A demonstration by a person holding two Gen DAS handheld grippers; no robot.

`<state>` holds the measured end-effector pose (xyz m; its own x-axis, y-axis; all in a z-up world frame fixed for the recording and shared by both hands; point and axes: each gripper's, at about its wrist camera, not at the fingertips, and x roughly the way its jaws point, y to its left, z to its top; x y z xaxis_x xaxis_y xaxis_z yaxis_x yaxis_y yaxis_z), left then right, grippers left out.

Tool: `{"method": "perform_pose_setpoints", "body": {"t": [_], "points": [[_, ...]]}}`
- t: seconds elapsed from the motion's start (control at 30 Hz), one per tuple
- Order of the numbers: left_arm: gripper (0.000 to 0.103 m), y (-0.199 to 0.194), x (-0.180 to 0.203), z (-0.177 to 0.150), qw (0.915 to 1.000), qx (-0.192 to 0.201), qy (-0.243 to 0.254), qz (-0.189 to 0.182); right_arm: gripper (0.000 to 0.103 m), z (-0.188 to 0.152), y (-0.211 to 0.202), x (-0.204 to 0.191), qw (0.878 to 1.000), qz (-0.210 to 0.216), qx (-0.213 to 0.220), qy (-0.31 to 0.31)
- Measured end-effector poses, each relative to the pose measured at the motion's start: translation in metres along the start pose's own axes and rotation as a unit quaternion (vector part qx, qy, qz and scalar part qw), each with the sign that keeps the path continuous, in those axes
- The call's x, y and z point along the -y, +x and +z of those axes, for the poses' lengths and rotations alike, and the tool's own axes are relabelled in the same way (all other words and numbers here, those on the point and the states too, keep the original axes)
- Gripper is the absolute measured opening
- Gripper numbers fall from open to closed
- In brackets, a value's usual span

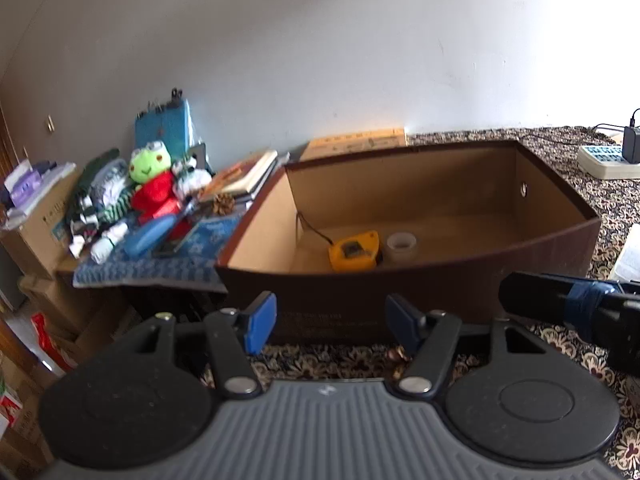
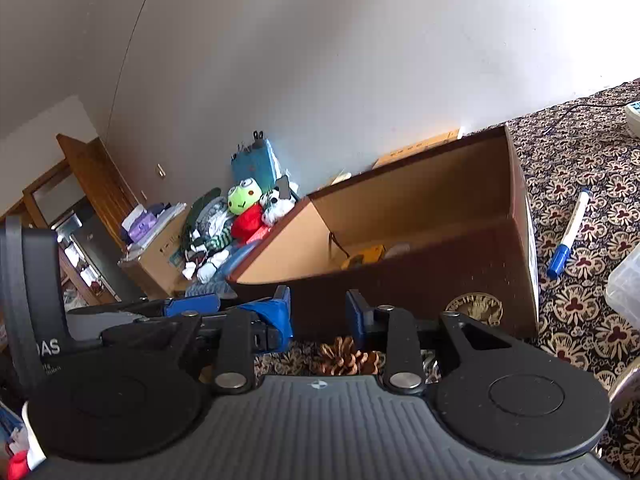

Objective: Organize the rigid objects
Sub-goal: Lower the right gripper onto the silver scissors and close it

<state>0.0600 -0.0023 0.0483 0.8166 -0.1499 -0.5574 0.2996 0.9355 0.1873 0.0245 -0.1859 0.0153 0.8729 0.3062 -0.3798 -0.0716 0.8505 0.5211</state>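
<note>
Cardboard box [image 1: 440, 288] wall stands just beyond the pine cone [image 2: 348, 356], so the right gripper [image 2: 318, 316], jaws narrowly spread and empty, may strike it; left gripper [image 1: 330, 320] spread wide, empty

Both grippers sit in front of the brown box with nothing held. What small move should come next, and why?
Probably lower the right gripper onto the pine cone lying on the patterned cloth just below its empty fingers. The box beyond already holds a yellow tape measure, so the cone likely goes there.

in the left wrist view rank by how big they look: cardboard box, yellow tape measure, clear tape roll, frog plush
1. cardboard box
2. frog plush
3. yellow tape measure
4. clear tape roll
</note>
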Motion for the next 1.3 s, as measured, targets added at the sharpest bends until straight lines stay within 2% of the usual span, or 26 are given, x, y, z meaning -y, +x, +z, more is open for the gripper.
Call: {"method": "perform_pose_setpoints", "body": {"t": [0.37,0.5,0.7,0.97,1.2,1.3], "points": [[0.068,0.015,0.003,-0.019,0.9993,-0.034,-0.012,-0.013,0.013,-0.024,0.010,0.011,1.000,0.003,-0.010,-0.017],[0.068,0.022,-0.001,-0.028,0.9984,-0.047,-0.020,-0.022,0.013,-0.028,0.015,0.020,1.000,-0.008,-0.018,-0.017],[0.068,0.028,-0.005,-0.040,0.9957,-0.057,-0.038,-0.062,0.013,-0.038,0.015,0.032,0.999,-0.018,-0.034,-0.025],[0.068,0.026,0.002,-0.059,0.9901,-0.039,-0.009,-0.135,0.013,-0.044,0.009,0.042,0.996,-0.054,-0.030,-0.064],[0.068,0.011,0.012,-0.073,0.9771,-0.009,0.027,-0.211,0.012,-0.043,0.007,0.051,0.988,-0.105,-0.019,-0.108],[0.068,0.008,0.017,-0.076,0.9718,-0.004,0.038,-0.233,0.013,-0.041,0.005,0.055,0.988,-0.108,-0.017,-0.106]]}}
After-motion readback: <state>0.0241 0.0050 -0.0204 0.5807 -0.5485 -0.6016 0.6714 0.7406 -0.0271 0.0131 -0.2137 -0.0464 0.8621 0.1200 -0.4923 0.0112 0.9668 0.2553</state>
